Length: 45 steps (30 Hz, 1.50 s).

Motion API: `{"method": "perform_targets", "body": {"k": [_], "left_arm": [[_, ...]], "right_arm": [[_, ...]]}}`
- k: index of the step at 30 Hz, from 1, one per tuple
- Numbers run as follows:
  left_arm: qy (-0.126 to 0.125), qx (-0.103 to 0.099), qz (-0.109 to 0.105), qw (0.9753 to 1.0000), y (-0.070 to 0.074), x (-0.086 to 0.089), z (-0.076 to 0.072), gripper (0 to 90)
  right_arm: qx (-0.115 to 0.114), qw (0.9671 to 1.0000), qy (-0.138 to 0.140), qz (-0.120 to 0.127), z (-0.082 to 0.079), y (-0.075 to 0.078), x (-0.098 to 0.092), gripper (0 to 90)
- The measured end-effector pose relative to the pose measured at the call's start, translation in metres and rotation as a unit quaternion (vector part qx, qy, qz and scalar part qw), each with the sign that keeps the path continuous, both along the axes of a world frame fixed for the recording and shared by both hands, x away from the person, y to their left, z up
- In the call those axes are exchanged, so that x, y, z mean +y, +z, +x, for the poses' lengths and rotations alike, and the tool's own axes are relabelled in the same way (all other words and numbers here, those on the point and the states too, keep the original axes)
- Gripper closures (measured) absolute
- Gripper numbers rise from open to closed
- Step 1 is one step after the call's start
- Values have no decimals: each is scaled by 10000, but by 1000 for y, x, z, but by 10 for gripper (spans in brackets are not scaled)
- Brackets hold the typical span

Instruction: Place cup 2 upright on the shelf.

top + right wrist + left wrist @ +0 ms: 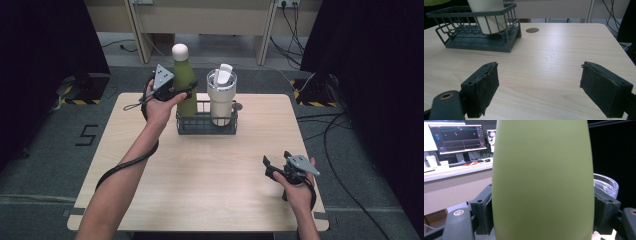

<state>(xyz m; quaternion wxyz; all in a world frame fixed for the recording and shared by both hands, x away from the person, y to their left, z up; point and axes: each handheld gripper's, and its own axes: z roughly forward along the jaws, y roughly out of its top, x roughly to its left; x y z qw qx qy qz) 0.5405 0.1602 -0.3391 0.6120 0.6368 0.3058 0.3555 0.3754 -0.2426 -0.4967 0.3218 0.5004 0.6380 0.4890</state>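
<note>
A green bottle (184,82) with a cream cap stands upright over the left end of a dark wire basket (206,125). My left gripper (186,93) is shut on its body; in the left gripper view the bottle (542,180) spans the space between both pads (485,207). In the right gripper view the bottle's base (434,2) hangs above the basket (479,42), whose left end holds nothing. A white tumbler (221,97) with a lid stands in the basket's right end (489,17). My right gripper (272,167) is open and low over the table's front right (539,87).
The wooden table (210,170) has bare surface in front of the basket and a round grommet (237,106) behind it. The tumbler's rim (606,183) sits close behind the bottle. A desk with monitors (456,137) is beyond. Cables lie on the floor at right (330,130).
</note>
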Motion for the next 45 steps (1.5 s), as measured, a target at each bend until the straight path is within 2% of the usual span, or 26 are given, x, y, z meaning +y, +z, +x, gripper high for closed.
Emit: {"method": "perform_targets", "body": {"k": [22,34,45], "left_arm": [[213,183,34,9996,-5,-7,25,223],[313,238,89,9992,-7,-7,32,222],[377,362,89,9986,-17,-7,37,222]], "right_arm": [[5,10000,9,25,0,0,-1,150],[19,10000,30,-4,0,-1,-1,150],[45,10000,62,-29,1,-3,1,150]]}}
